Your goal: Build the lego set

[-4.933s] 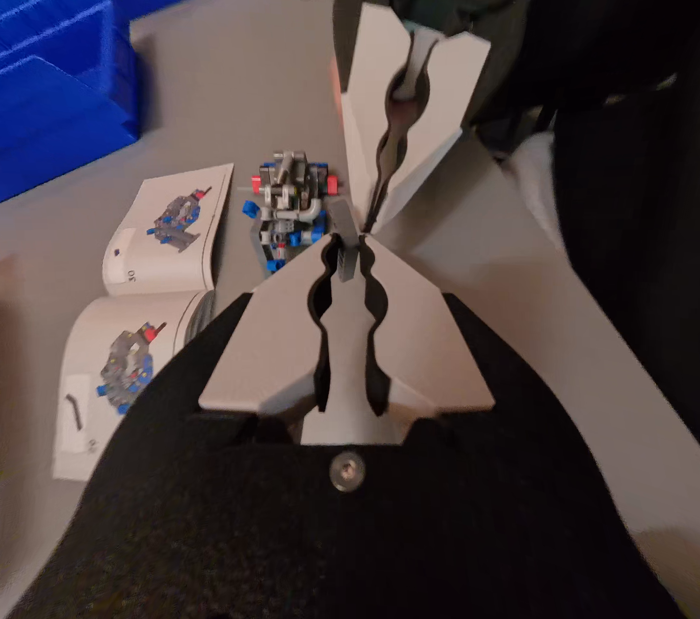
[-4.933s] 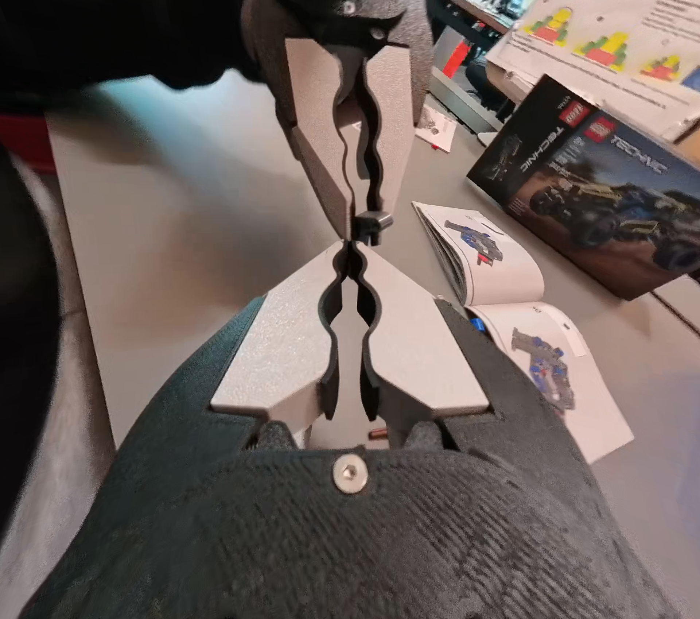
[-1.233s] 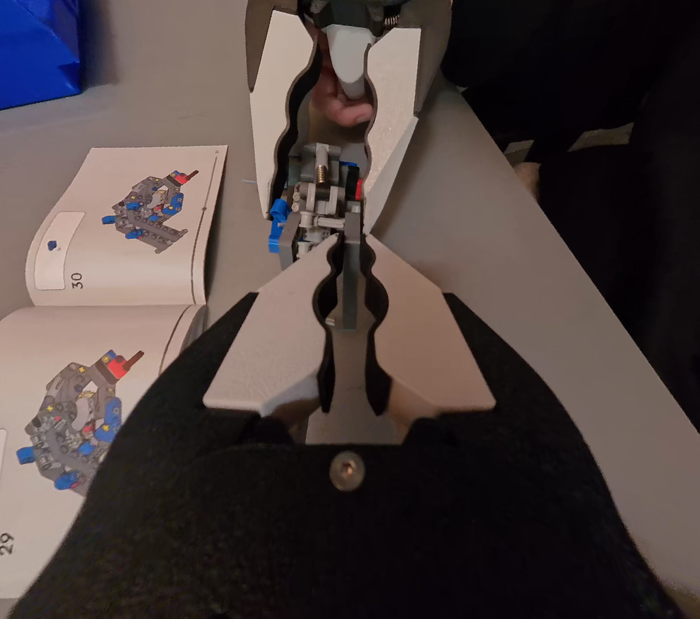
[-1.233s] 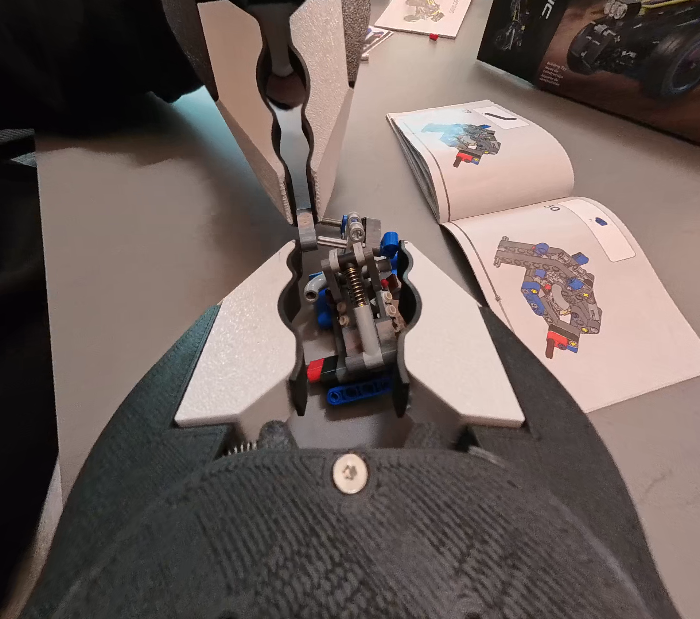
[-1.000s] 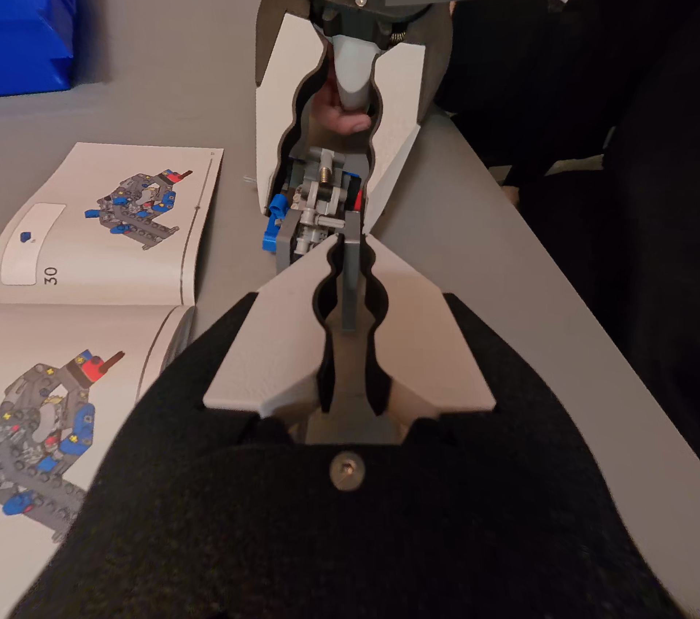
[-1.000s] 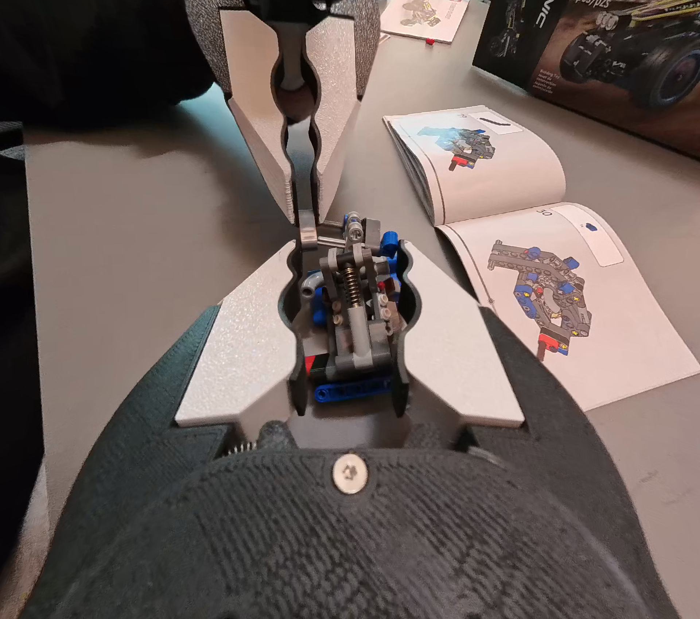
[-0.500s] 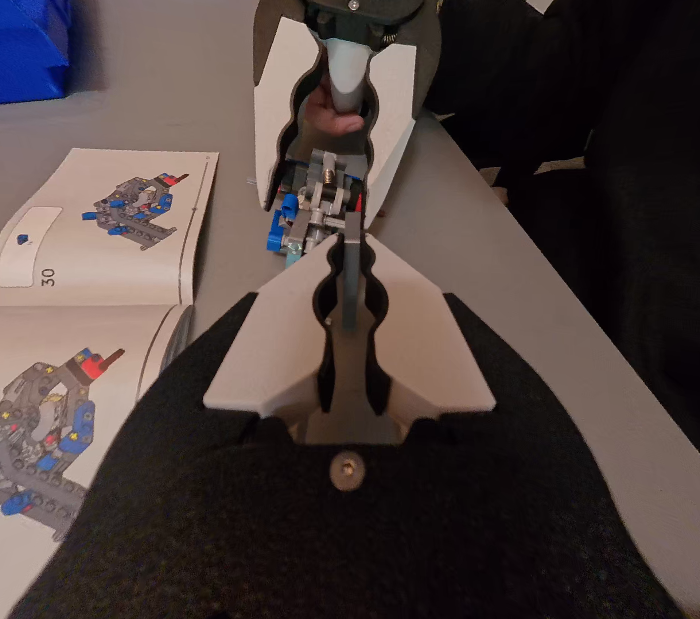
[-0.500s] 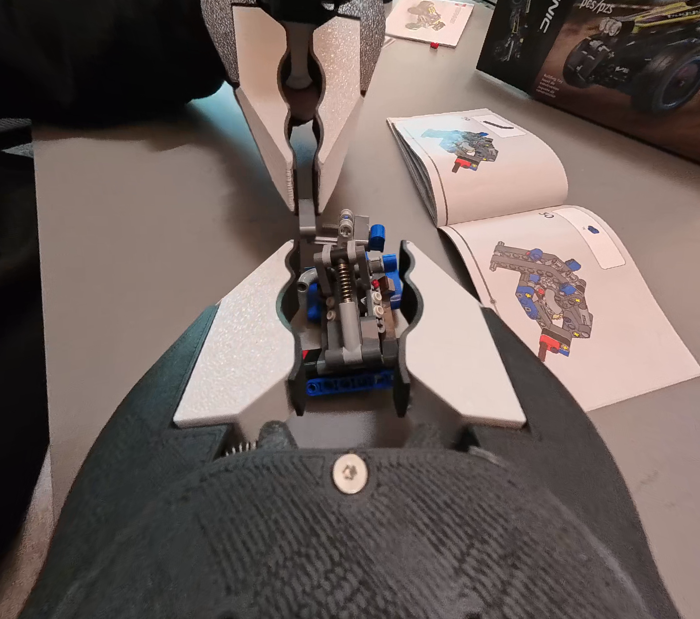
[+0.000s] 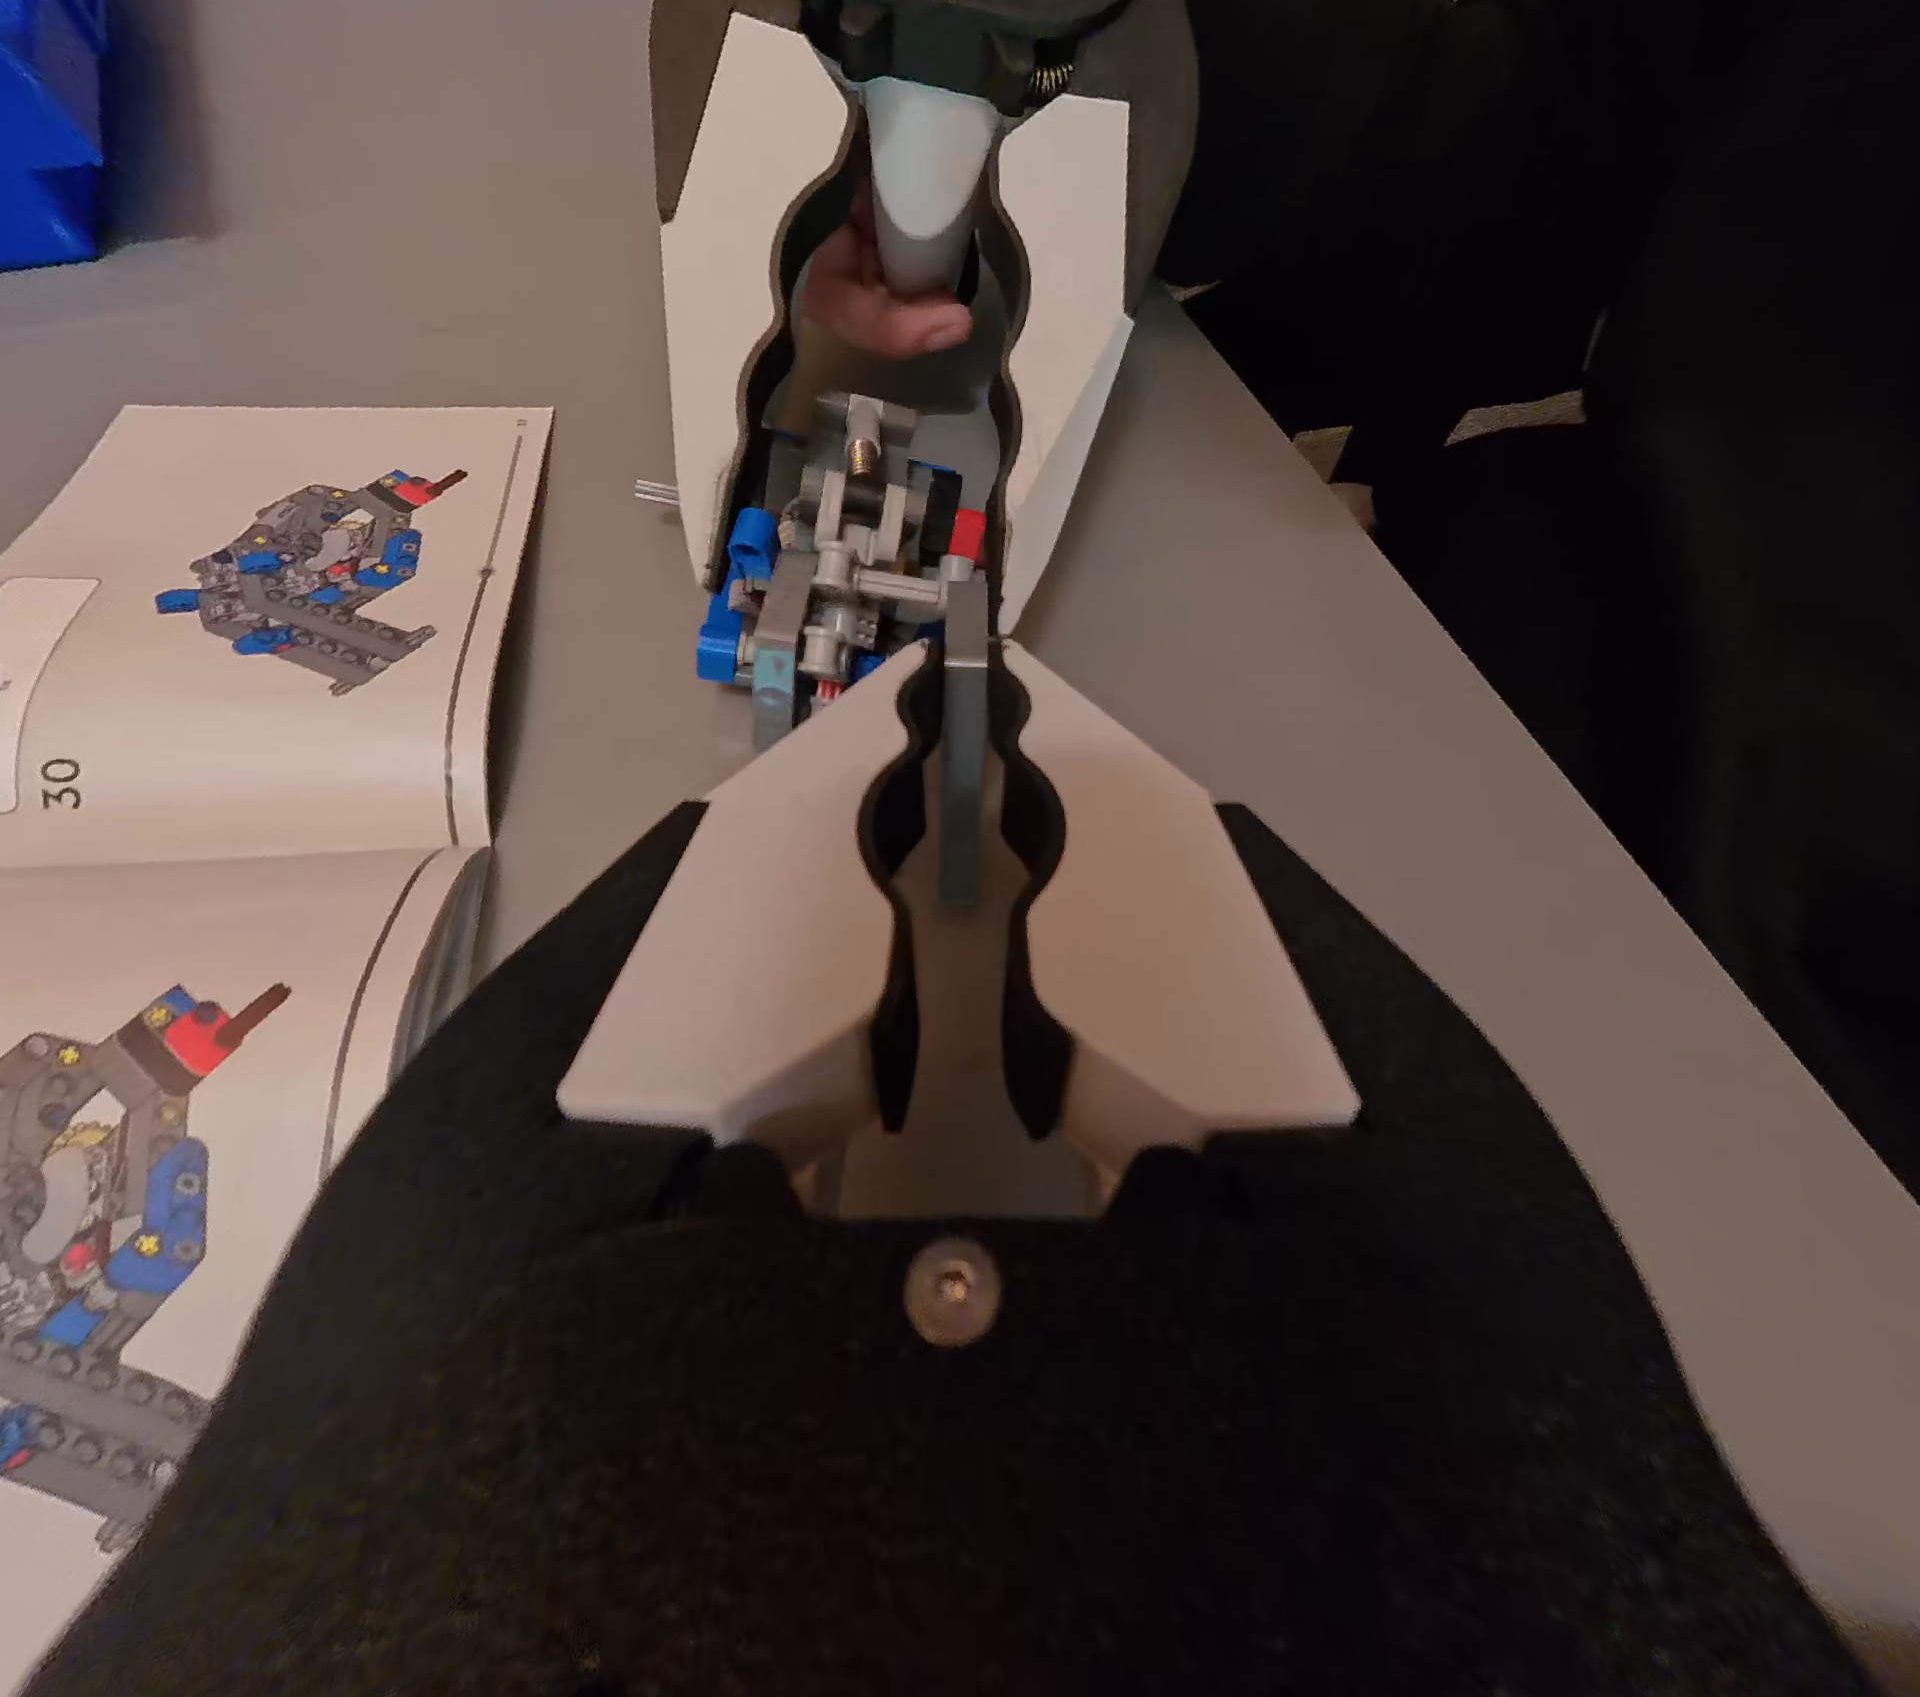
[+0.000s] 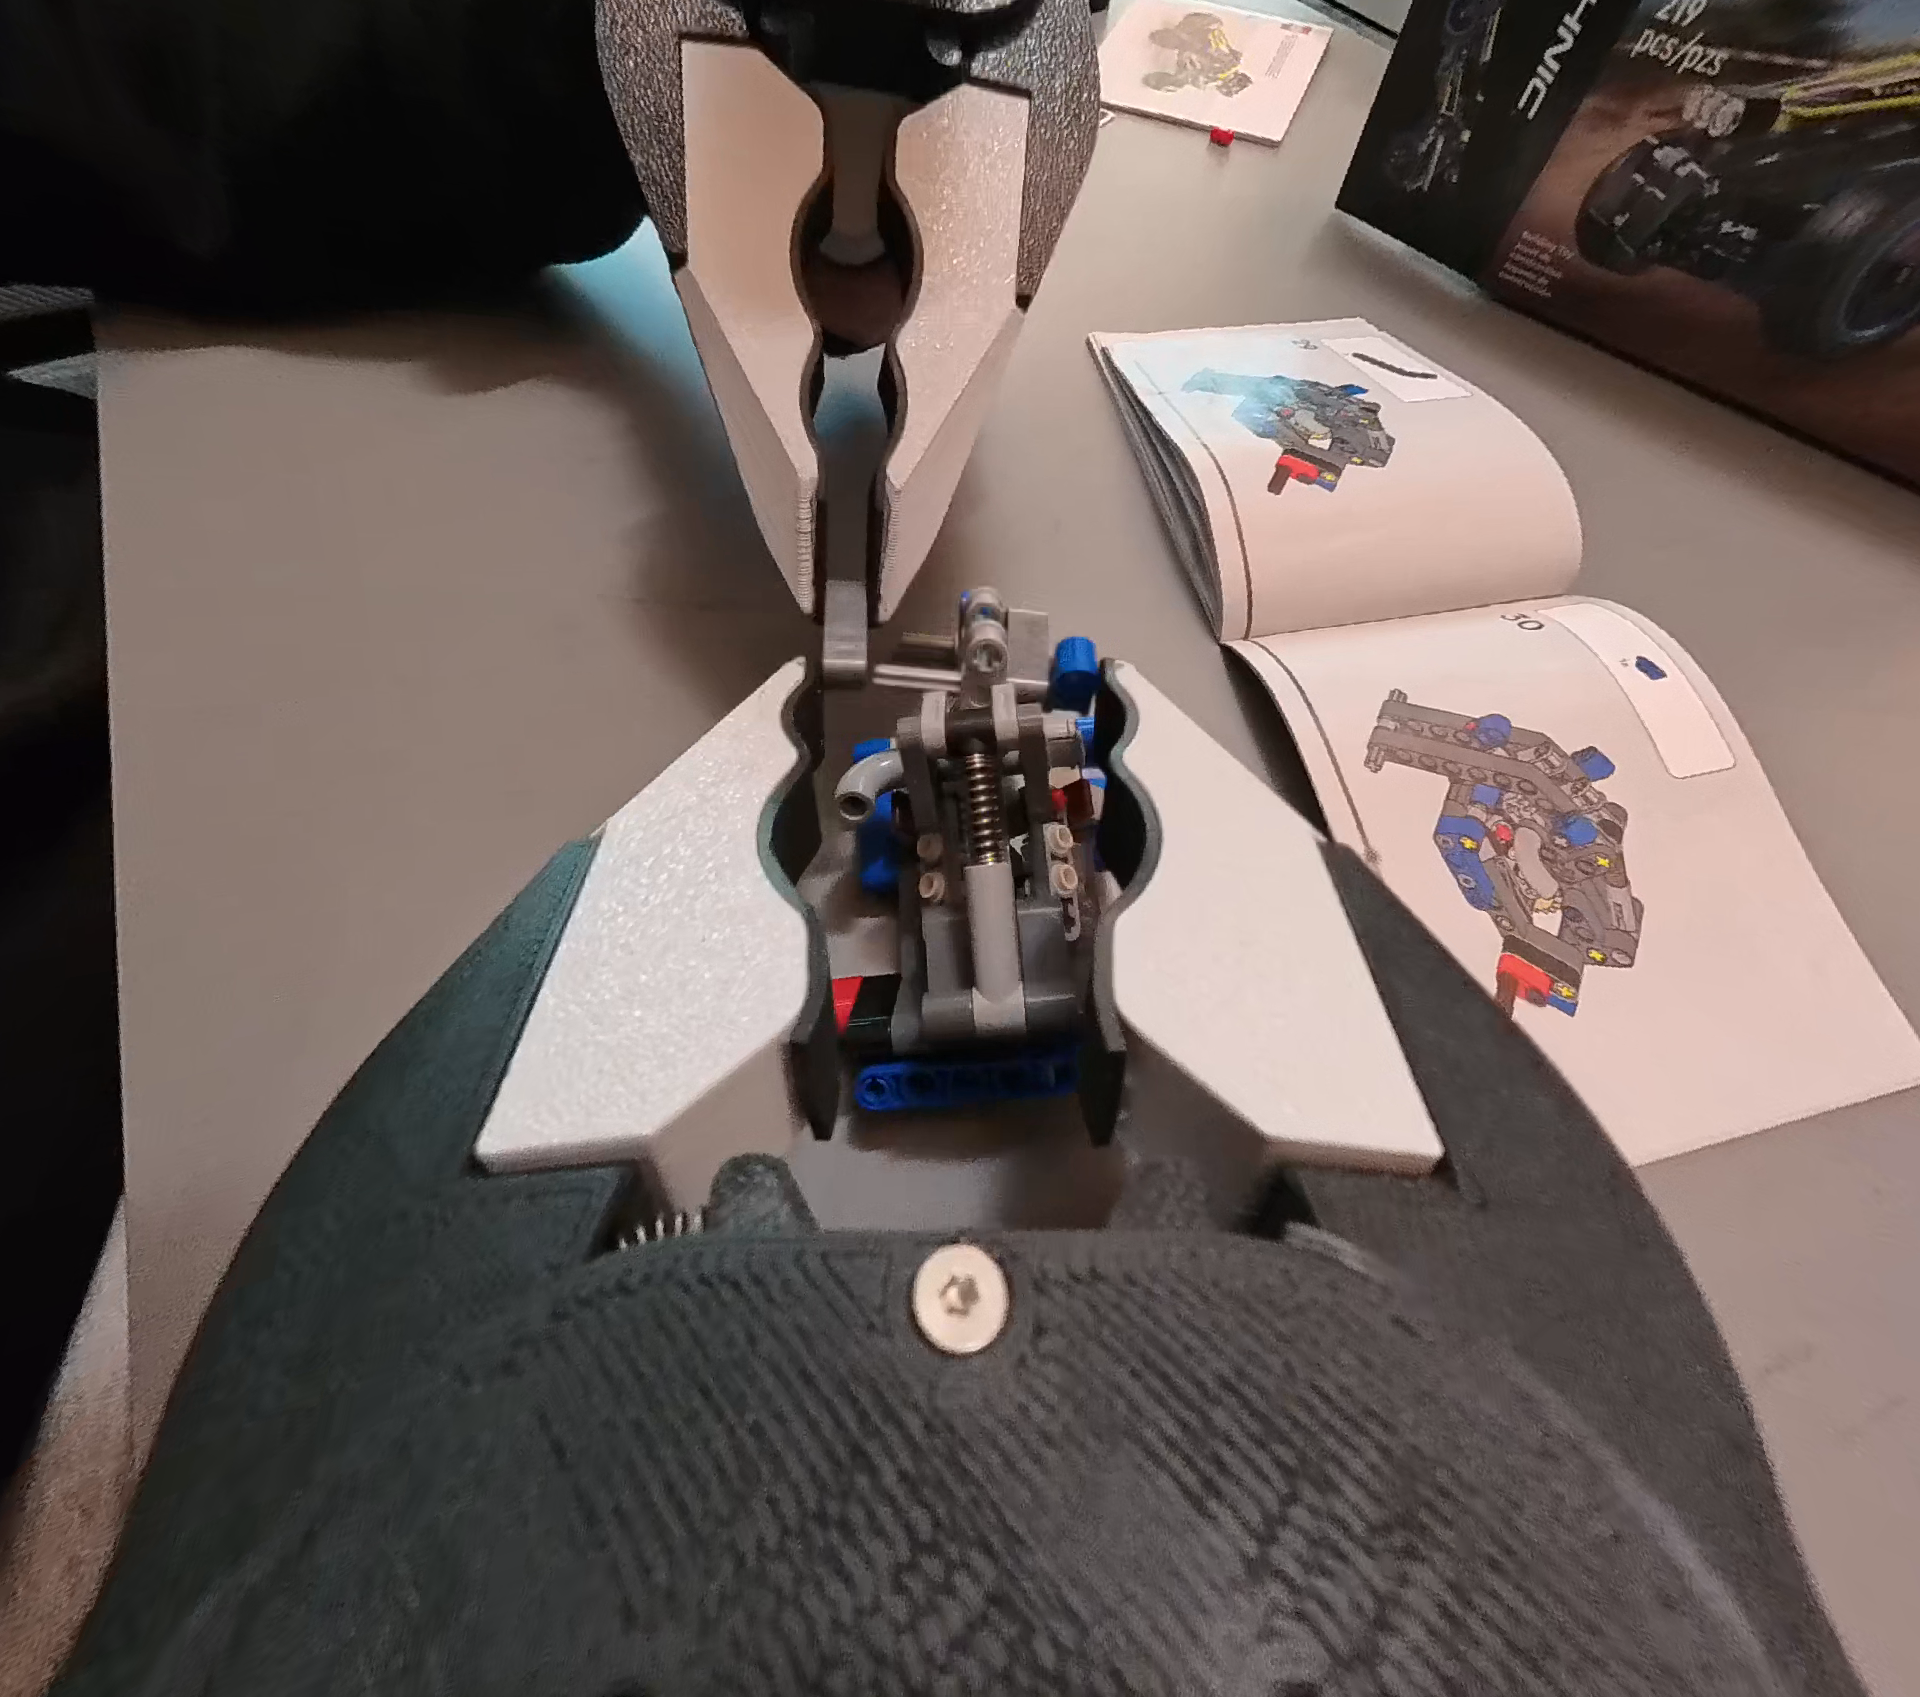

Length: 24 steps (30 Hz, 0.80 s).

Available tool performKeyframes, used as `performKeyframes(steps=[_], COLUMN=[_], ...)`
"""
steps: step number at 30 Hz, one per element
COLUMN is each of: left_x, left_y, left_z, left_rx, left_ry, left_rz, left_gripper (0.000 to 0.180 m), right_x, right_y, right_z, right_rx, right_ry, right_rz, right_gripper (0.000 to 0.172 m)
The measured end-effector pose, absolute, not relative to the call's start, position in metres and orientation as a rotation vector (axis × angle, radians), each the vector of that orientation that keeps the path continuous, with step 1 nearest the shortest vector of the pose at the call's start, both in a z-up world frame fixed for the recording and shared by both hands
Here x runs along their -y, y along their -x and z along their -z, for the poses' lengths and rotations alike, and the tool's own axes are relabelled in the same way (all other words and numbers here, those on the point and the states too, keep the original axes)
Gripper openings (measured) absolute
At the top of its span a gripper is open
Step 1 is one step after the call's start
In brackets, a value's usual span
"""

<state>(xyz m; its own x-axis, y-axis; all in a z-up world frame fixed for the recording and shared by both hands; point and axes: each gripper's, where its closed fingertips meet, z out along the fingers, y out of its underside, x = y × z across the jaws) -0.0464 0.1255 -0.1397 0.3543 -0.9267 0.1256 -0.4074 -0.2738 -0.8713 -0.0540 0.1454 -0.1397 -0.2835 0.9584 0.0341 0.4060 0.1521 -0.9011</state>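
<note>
Left gripper (image 9: 964,660) clamped tight on thin grey beam (image 9: 961,764), beam's far end meeting light grey axle (image 9: 894,585) on side of brick-built chassis (image 10: 977,899). Right gripper (image 10: 961,691) spread wide, both pads pressed on chassis flanks, chassis low over grey table (image 10: 416,608). Open instruction booklet (image 10: 1455,608) just beside, right gripper's right. Set box (image 10: 1683,89) behind booklet. Blue bins (image 9: 62,37) at far table edge.

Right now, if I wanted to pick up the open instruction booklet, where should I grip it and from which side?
Probably grip the instruction booklet at its raised curved page edge, coming from the free table side facing the brick model. There the pages bulge off the surface and give a lip, while the other page lies flat.
</note>
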Motion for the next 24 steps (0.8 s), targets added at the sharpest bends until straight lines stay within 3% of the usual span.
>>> performKeyframes(steps=[24], left_x=[-0.1259], left_y=[0.0457], left_z=[0.1386], left_rx=[-1.181], left_ry=[1.818], left_rz=[0.845], left_gripper=[0.005], right_x=[-0.1435], right_y=[0.0566], right_z=[0.1390], right_rx=[1.802], right_ry=[1.236], right_rz=[-1.045], right_gripper=[0.048])
